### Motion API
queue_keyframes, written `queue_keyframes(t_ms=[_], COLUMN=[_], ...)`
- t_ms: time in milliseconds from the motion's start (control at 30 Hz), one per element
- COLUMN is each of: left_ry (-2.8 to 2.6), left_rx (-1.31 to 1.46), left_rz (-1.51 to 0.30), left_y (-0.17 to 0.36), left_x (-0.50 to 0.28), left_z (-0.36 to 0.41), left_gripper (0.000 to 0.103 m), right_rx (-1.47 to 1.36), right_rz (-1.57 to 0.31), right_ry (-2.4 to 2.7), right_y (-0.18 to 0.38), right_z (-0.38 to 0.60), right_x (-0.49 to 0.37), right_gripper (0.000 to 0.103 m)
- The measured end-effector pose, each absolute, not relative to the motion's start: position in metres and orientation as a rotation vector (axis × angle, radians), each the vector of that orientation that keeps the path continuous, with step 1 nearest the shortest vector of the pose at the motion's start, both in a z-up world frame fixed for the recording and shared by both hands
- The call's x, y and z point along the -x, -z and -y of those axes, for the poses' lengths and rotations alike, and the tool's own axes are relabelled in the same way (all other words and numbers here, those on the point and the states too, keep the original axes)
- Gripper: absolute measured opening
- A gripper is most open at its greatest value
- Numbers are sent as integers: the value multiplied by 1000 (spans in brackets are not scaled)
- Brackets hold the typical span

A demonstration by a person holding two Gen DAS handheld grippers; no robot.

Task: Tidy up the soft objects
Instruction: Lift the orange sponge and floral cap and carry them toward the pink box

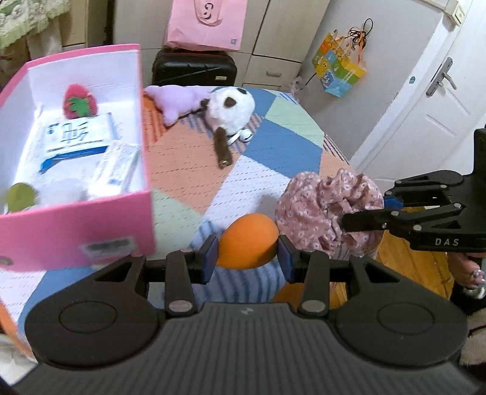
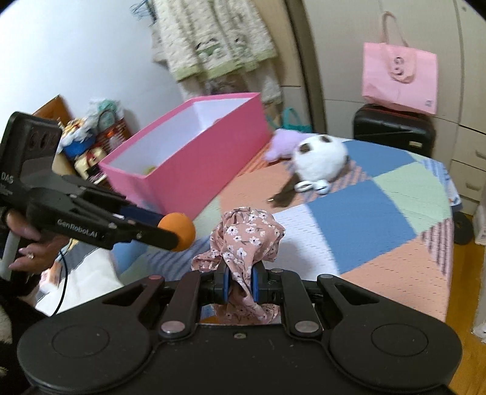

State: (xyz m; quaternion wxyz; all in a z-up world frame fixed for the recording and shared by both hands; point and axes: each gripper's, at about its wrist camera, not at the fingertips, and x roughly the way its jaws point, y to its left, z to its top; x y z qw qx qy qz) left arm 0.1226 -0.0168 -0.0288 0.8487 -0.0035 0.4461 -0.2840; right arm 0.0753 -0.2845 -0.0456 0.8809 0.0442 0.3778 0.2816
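My left gripper (image 1: pixel 248 254) is shut on an orange foam ball (image 1: pixel 247 240), held above the patchwork bed just right of the pink box (image 1: pixel 76 231); the ball also shows in the right wrist view (image 2: pixel 177 231). My right gripper (image 2: pixel 240 281) is shut on a pink floral cloth (image 2: pixel 246 237), held above the bed; the cloth shows in the left wrist view (image 1: pixel 325 209). The pink box (image 2: pixel 194 164) holds a red strawberry plush (image 1: pixel 79 101), white packets (image 1: pixel 79 136) and other soft items. A white panda plush (image 1: pixel 229 109) and a purple plush (image 1: pixel 179 98) lie on the bed beyond.
A brown strap (image 1: pixel 222 149) lies by the panda. A black suitcase (image 1: pixel 194 66) with a pink bag (image 1: pixel 206 21) on top stands behind the bed. A white door (image 1: pixel 425 91) is at the right. Clutter (image 2: pixel 88 136) sits left of the box.
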Motion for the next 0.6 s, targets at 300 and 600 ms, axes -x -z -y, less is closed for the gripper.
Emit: queue_keyframes(t_ms=[300, 600], left_ry=[577, 509], left_rx=[8, 21], left_rz=[-970, -899], left_y=[23, 10], left_x=[-98, -85], left_z=[-14, -46], left_gripper=[41, 41], right_rx=[-18, 46], right_rz=[-806, -766], right_ry=[-695, -786], right_y=[33, 13], right_z=[240, 203], right_x=[-66, -58], right_gripper=[17, 17])
